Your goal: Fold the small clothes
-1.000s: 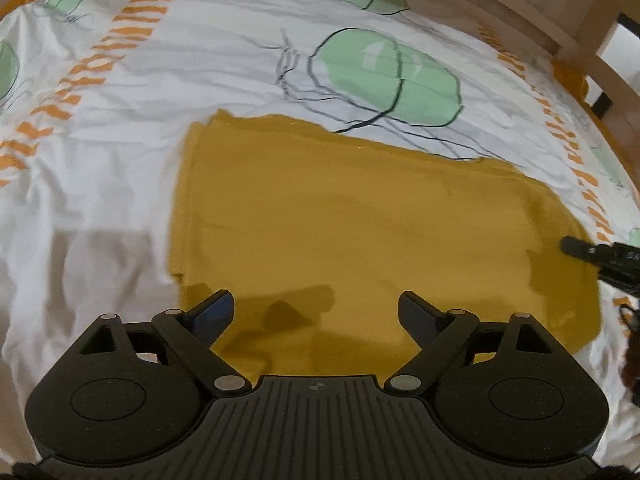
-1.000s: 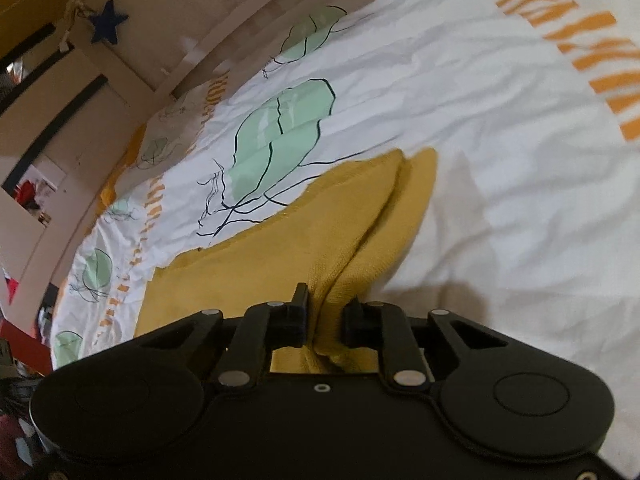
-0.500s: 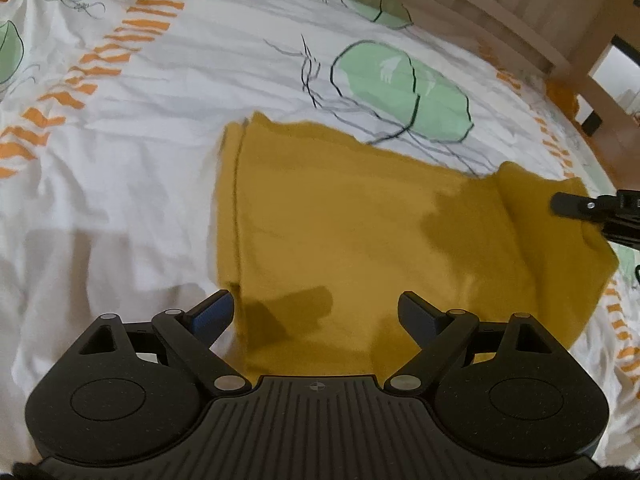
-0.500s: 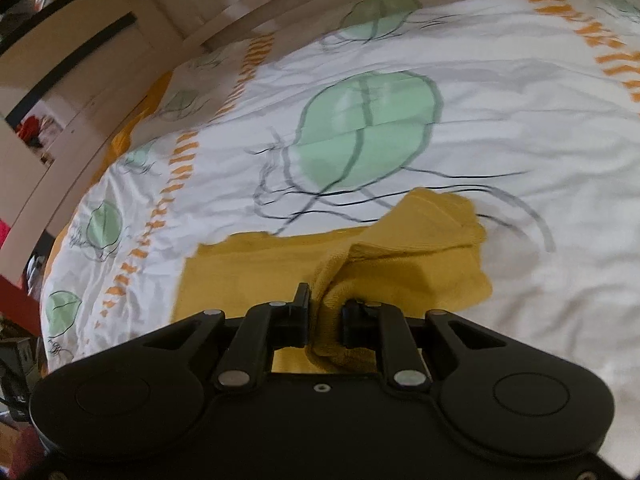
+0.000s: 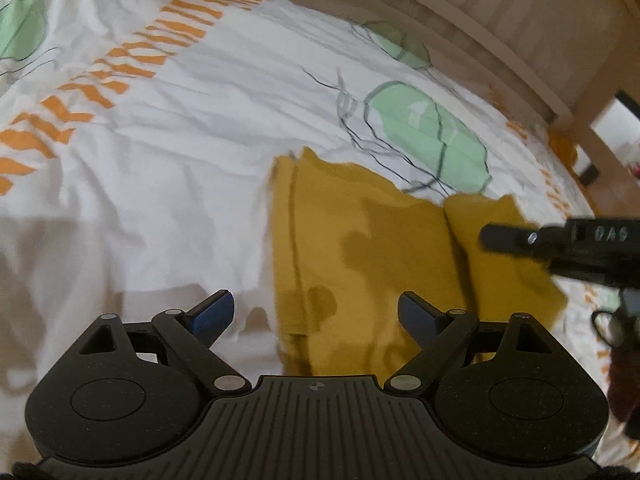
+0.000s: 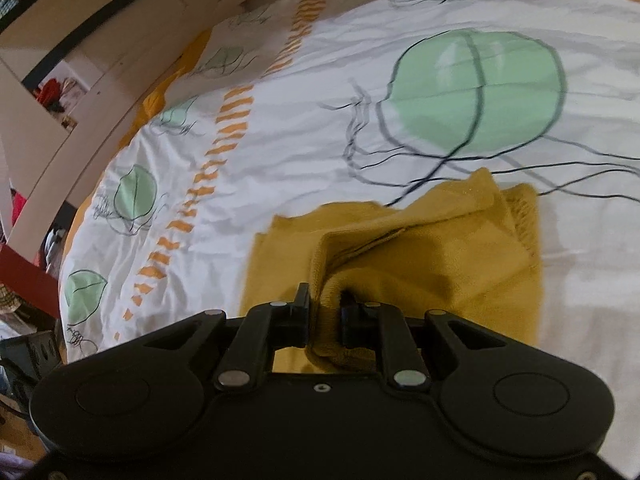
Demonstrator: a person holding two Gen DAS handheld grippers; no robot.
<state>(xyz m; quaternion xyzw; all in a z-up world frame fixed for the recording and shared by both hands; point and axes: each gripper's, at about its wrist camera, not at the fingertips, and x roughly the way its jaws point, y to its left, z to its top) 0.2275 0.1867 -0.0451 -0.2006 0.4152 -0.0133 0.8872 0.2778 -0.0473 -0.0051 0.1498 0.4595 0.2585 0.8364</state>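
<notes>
A mustard-yellow knit garment [image 5: 360,248] lies on the bed. My left gripper [image 5: 316,314] is open and empty, hovering over the garment's near left edge. My right gripper [image 6: 325,312] is shut on the garment's right end [image 6: 420,256] and holds that end lifted and folded over the flat part. The right gripper also shows in the left wrist view [image 5: 560,244], at the right, above the folded-over flap [image 5: 492,224].
The bed sheet [image 5: 160,160] is white with green leaf prints and orange dashed stripes. A wooden bed frame [image 5: 500,20] runs along the far side. Furniture and clutter stand beyond the bed's edge in the right wrist view [image 6: 48,92].
My right gripper has carried the garment's right end leftward over the flat part, making the fold larger. My left gripper has shifted left, toward the garment's left edge.
</notes>
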